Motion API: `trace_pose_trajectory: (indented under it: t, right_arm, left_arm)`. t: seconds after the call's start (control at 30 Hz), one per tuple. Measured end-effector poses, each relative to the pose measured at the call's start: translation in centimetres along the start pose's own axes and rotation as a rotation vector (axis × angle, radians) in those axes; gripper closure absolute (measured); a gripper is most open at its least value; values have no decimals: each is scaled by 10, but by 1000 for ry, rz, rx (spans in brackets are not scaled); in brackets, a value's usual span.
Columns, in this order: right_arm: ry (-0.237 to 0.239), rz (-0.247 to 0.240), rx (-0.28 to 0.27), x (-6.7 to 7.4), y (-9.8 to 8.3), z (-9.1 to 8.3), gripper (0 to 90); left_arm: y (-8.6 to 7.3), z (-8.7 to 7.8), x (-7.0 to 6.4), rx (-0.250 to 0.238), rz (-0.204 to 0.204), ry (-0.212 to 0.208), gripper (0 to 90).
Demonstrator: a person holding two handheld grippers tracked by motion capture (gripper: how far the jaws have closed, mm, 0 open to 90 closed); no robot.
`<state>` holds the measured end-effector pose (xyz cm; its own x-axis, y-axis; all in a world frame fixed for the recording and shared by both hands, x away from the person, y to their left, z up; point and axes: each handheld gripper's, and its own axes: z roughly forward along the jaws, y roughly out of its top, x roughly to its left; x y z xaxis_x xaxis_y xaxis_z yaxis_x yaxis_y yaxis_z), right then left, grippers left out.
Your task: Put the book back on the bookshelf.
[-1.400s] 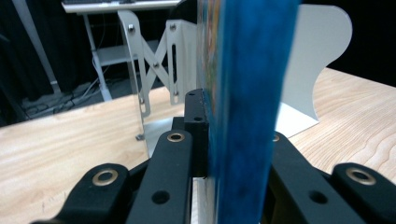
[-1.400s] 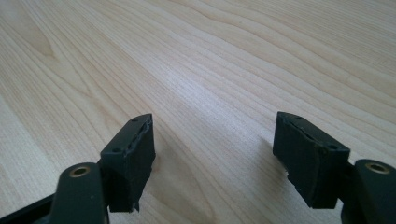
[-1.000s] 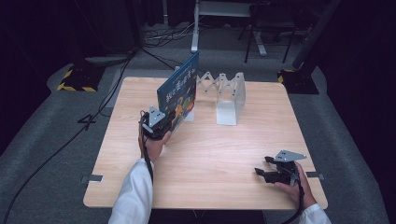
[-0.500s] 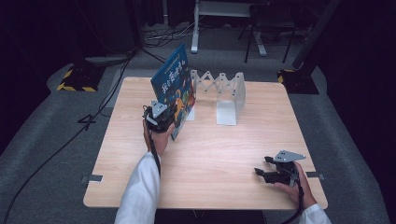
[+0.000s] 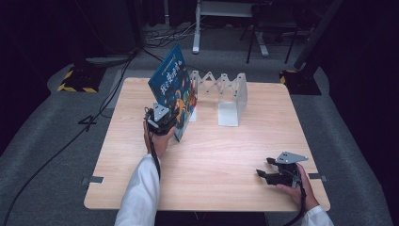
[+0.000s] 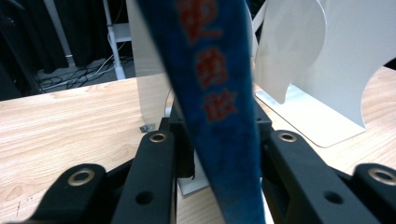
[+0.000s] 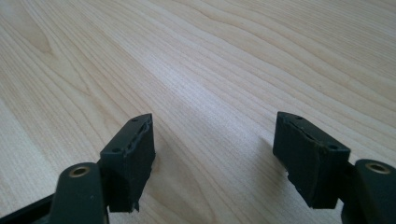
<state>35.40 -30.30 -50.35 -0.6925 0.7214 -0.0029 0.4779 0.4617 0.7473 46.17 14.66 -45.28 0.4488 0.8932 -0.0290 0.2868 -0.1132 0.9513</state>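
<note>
High view: blue book [image 5: 173, 89] stands tilted, upper centre-left of frame, its lower edge on the table [image 5: 211, 155], leaning by the left end of the white accordion book rack [image 5: 221, 92]. Left gripper [image 5: 165, 120] sits at the book's lower near corner. Left gripper view: book spine [image 6: 217, 102] runs up between the black jaws w/ white rack plates [image 6: 322, 70] just behind; jaws have just been opening, and small gaps show on both sides of the spine, so I read it as let go, not clamped. Right gripper [image 5: 264, 173], lower right of frame, rests well apart from the book; in the right gripper view its fingertips [image 7: 306, 154] stand wide over bare wood, nothing between. Judgement: book is brought to the rack & propped, prob. near done. Left to do: back the left gripper off, check the book stays up and doesn't slide.
</note>
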Motion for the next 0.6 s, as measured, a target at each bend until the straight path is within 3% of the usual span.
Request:
trace_pose_trajectory:
  t: [0.17, 0.33, 0.6]
  right_arm:
    - [-3, 2, -1, 0, 0, 0, 296]
    - [-7, 3, -2, 0, 0, 0, 296]
    - [-8, 4, -3, 0, 0, 0, 296]
  left_arm:
    - [-3, -1, -3, 10, 31, -12, 673]
    - [-5, -3, -2, 16, 33, -5, 617]
    - [-8, -4, -3, 31, 72, -28, 649]
